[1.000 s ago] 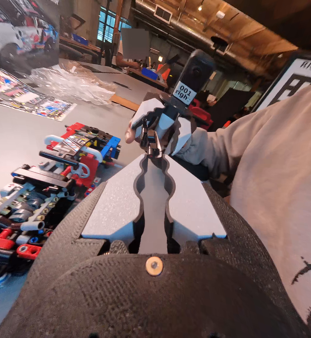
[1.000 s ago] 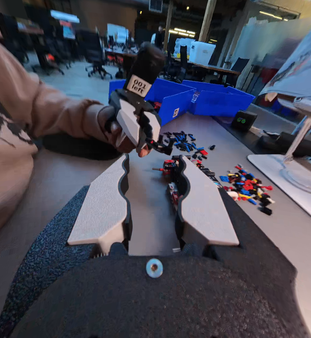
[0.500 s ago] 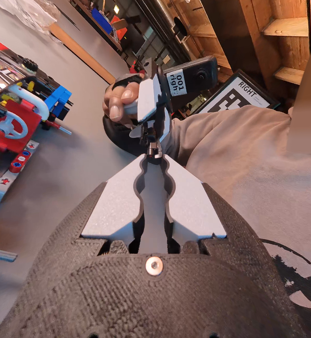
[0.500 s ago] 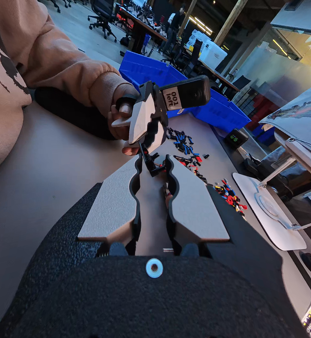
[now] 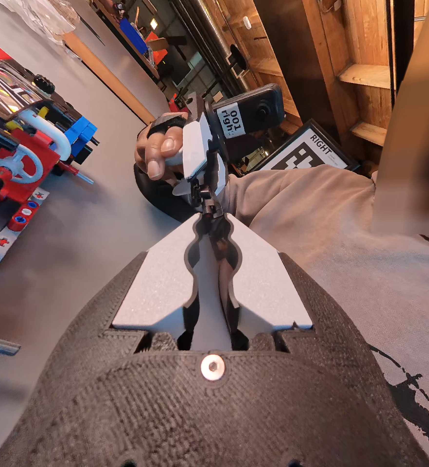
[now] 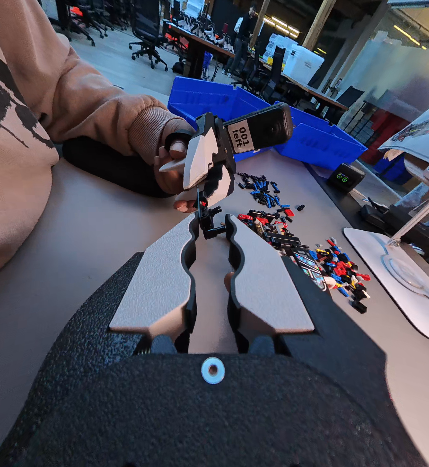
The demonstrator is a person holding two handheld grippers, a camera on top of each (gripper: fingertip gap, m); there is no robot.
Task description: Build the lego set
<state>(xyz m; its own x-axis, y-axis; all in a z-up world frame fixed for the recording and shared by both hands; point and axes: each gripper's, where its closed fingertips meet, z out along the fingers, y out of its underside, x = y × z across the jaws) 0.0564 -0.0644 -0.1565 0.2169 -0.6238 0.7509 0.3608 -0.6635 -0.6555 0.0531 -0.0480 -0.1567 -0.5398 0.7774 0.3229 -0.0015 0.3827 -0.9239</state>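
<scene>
On the grey tabletop [image 5: 87, 227] your half-built red, blue and white lego car [image 5: 24, 141] sits well left of both tools. Your left gripper [image 5: 212, 219] has its jaws pinching one end of a small black lego assembly [image 6: 206, 219] held above the tabletop. Your right gripper [image 6: 209, 222] meets it tip to tip, jaws slightly spread around the other end; I cannot tell whether they press it.

Two hand-held grippers [image 5: 212, 214] [image 6: 209, 217], two blue bins [image 6: 208, 101]
</scene>
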